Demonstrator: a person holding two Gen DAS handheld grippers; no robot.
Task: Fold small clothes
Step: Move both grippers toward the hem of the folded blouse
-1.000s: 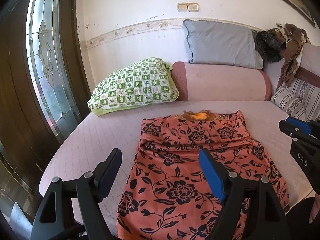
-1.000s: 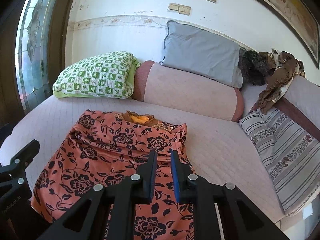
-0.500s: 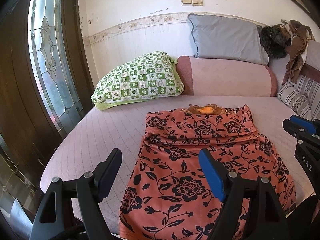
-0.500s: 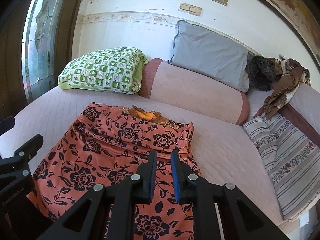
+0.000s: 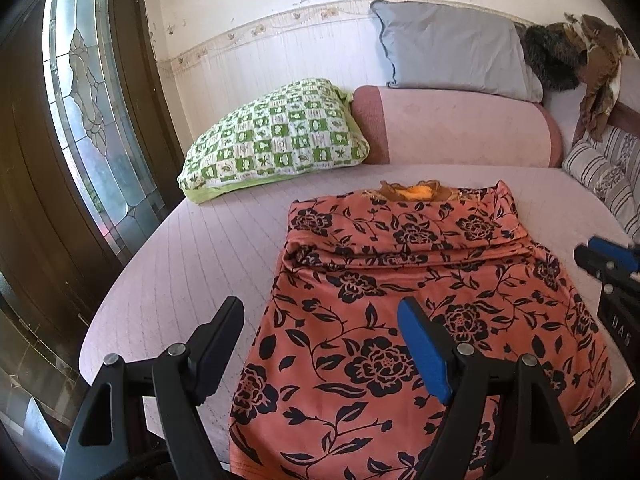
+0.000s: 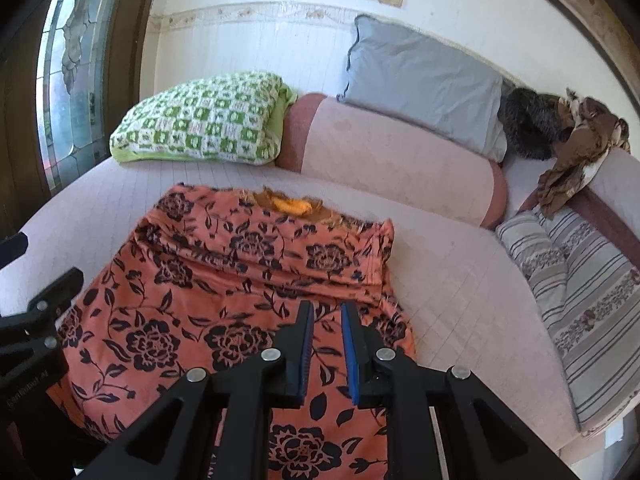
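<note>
Left wrist view shows us an orange garment (image 5: pixel 420 312) printed with dark flowers, spread flat on the pink quilted bed (image 5: pixel 208 264), its neckline turned toward the pillows and its hem toward us. One fold already crosses it below the neckline, where the cloth lies doubled. We judge it light, thin and limp: it will sag and slide the moment we lift it, and a single pinched layer could pull free of the one beneath. It is not fragile, so a firm pinch does no harm. We would take it at the two near corners of the hem, or along both side edges at matching heights, so that it rises evenly.

Our left claw (image 5: pixel 320 344) stands spread wide with nothing in it, above the garment's near left edge; one finger hangs over bare bed, the other over the print, and neither touches the cloth as far as we can tell. Our right claw (image 6: pixel 325 348) is nearly pressed together, a narrow gap showing between its blue pads, and it pinches nothing. It points down toward the garment's right half, near the doubled band, with the right edge just beside it.
</note>
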